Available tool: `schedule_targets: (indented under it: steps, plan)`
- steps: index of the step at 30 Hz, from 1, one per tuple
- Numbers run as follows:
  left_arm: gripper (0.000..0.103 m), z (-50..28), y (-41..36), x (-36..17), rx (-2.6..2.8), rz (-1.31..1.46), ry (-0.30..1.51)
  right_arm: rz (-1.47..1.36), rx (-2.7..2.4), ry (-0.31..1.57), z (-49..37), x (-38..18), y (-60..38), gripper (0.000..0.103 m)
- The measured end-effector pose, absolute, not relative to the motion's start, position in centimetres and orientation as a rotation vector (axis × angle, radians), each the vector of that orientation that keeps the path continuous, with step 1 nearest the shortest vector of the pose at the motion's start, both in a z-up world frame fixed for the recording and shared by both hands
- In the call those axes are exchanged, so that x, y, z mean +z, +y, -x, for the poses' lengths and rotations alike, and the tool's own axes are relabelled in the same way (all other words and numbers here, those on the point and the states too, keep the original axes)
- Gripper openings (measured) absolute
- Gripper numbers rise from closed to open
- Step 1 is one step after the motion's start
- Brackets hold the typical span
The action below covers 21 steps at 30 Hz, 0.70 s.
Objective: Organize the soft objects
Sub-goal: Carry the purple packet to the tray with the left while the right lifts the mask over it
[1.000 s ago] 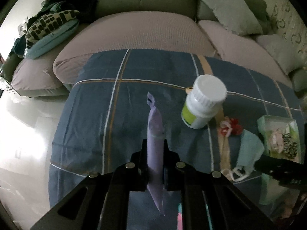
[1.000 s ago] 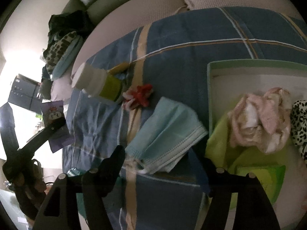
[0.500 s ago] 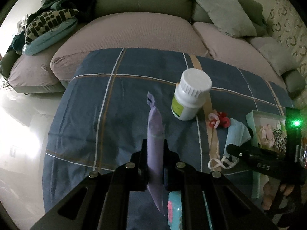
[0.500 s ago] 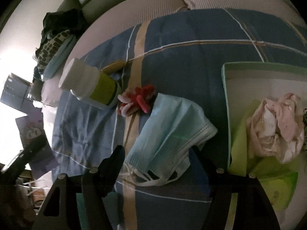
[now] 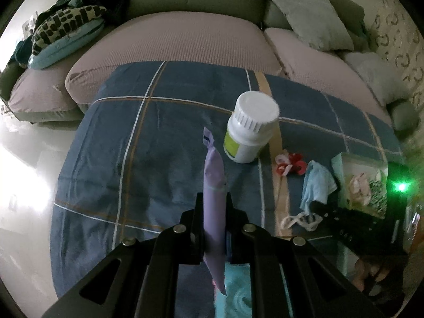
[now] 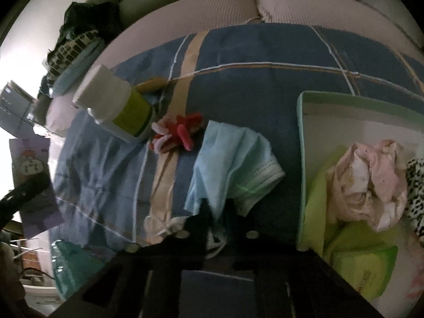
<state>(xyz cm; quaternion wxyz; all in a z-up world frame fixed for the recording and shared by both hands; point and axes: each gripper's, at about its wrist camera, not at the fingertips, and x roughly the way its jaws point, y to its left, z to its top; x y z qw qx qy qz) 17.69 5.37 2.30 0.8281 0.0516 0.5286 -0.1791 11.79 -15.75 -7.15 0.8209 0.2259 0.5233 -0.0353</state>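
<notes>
My left gripper (image 5: 214, 209) is shut on a purple soft packet (image 5: 213, 182) and holds it upright above the blue plaid cloth (image 5: 132, 143); the packet also shows at the left edge of the right wrist view (image 6: 31, 175). My right gripper (image 6: 217, 212) is shut on the near edge of a light blue face mask (image 6: 233, 159), which also lies in the left wrist view (image 5: 316, 182). A red and pink scrunchie (image 6: 177, 133) lies left of the mask. A green-rimmed box (image 6: 300, 143) to the right holds a pink cloth (image 6: 368, 185) and a leopard-print item (image 6: 416, 185).
A white pill bottle (image 5: 250, 129) with a green label stands on the cloth near the scrunchie. A teal item (image 6: 76, 262) lies at the near left. A pinkish sofa (image 5: 185, 39) with cushions (image 5: 310, 18) and a clothes pile (image 5: 66, 26) is behind.
My right gripper has closed on the face mask's near edge; it was open around it before. My left gripper has kept the purple packet and drifted slightly back and left.
</notes>
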Motion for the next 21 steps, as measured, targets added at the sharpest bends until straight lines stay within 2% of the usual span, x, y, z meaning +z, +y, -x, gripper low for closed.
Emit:
schedule_targets:
  steps: [8, 21]
  plan:
    - [0.012, -16.0, 3.7, 4.5, -0.406, -0.015, 1.102, -0.483, -0.045, 1.044, -9.3, -4.4, -16.5, 0.007]
    - [0.012, -12.1, -2.1, 9.2, -0.486, -0.023, 1.045, -0.546, -0.028, 0.895, -3.9, 0.8, -19.8, 0.007]
